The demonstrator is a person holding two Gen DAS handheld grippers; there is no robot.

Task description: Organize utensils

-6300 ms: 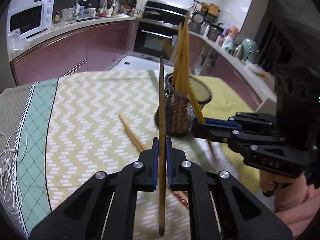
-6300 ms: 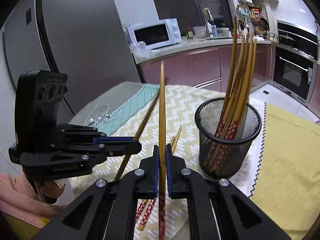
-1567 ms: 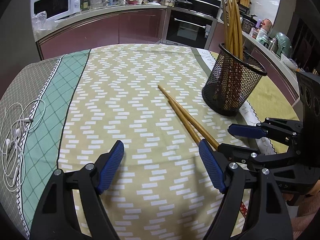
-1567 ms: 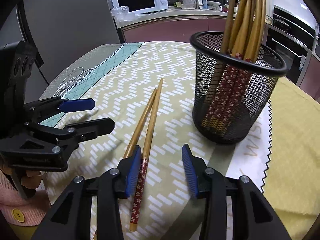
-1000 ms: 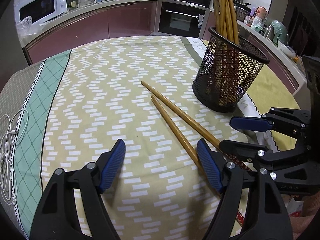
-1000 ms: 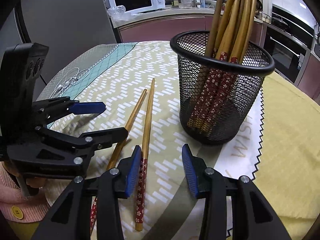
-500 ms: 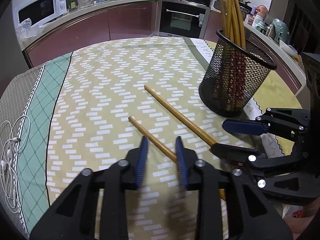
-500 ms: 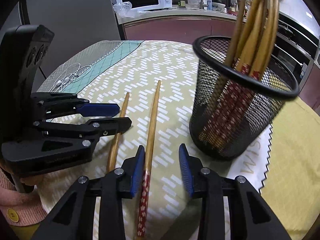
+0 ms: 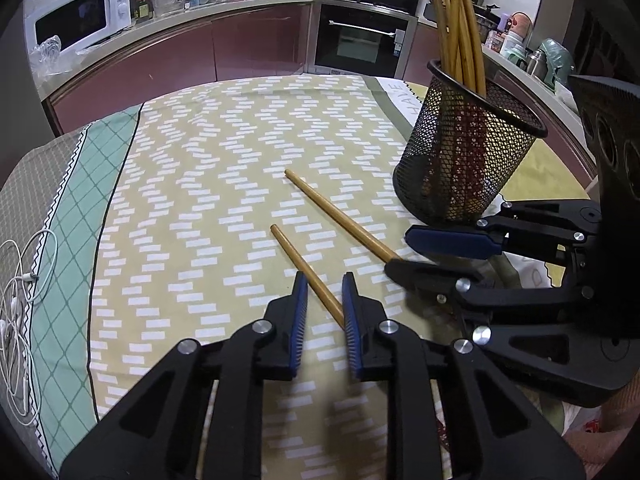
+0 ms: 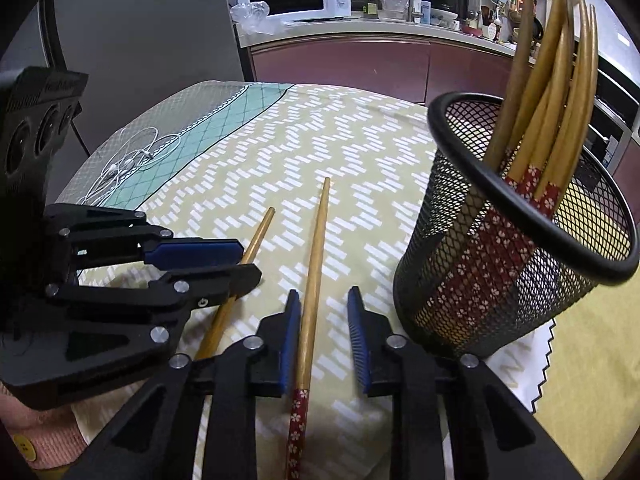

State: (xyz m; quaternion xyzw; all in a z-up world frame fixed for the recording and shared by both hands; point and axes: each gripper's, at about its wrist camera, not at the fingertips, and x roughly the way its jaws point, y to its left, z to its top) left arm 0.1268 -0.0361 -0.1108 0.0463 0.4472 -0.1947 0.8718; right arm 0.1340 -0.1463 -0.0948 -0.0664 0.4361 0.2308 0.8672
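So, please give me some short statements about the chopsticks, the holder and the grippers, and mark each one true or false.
1. Two chopsticks lie on the tablecloth. True.
2. The mesh holder is empty. False: several chopsticks stand in it.
3. The left gripper has a chopstick between its fingers. True; its jaws are closing.
4. The right gripper is over the earphones. False: it straddles the other chopstick, jaws closing.
5. The holder lies on its side. False: it stands upright.

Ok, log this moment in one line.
left gripper: closing round near chopstick | right gripper: closing round far chopstick | holder: upright
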